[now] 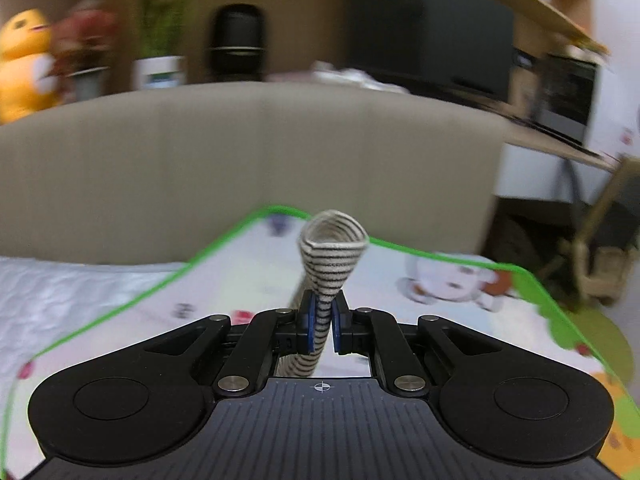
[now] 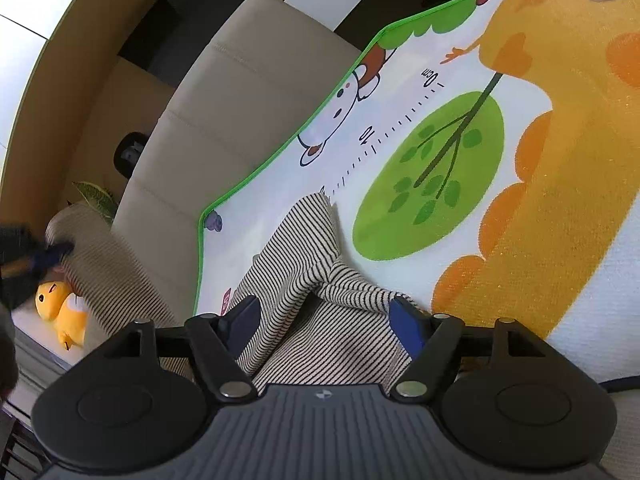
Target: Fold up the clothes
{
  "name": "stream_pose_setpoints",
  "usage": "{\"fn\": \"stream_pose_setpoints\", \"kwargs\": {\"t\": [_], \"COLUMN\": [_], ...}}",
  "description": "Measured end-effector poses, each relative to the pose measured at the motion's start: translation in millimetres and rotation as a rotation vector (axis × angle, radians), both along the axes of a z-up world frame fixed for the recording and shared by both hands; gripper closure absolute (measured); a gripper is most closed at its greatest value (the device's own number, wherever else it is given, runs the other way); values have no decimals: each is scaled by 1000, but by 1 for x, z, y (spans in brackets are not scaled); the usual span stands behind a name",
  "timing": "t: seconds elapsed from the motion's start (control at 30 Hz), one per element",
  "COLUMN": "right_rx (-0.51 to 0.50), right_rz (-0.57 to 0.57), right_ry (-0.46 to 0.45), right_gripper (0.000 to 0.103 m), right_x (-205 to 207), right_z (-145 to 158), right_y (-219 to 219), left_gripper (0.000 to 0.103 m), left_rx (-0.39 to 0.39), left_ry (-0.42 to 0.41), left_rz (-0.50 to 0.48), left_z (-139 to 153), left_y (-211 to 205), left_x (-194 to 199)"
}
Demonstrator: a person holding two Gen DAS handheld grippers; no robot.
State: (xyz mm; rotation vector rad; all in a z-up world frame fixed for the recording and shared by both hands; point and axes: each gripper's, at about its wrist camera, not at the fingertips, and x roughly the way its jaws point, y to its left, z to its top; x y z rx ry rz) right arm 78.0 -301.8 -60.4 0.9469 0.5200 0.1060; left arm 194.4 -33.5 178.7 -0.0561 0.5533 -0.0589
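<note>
Nearest, our left tongs pinch a hem of the striped garment — soft, light knit that droops, best taken at edges. Our right tongs stand wide apart, cloth between them, unpressed. The garment lies on the play mat; beyond, a beige headboard. Its full outline is cut off.

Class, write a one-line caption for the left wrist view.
Left gripper pinches a striped garment above the play mat.

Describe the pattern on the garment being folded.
Thin black stripes on cream garment; clearest in the right wrist view.
</note>
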Motion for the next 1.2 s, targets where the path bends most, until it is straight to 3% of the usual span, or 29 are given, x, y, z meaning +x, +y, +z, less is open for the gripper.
{"fn": "stream_pose_setpoints", "kwargs": {"t": [0.17,0.3,0.37,0.63,0.87,1.07,1.17,1.2], "right_rx": [-15,-21,-34,-114,-184,-294,-369,-380], "right_rz": [21,31,35,61,86,119,139,139], "right_ry": [-9,-14,-13,4,14,32,50,47], "right_gripper": [22,18,18,16,13,8,7,11], "right_x": [2,3,4,6,7,11,14,14], "right_z": [1,1,2,6,10,13,16,20], "right_y": [3,4,7,17,26,41,52,54], "left_gripper": [88,84,74,54,43,30,28,28], "left_rx": [-11,-20,-32,-28,-55,-70,-94,-104], "left_ry": [36,58,70,118,224,236,288,308], "left_rz": [-123,-162,-170,-133,-46,18,52,52], "left_z": [-19,-32,-37,-70,-126,-167,-189,-194], "left_y": [-54,-65,-62,-14,42,85,101,104], "left_x": [0,1,-2,-24,-39,-46,-41,-38]}}
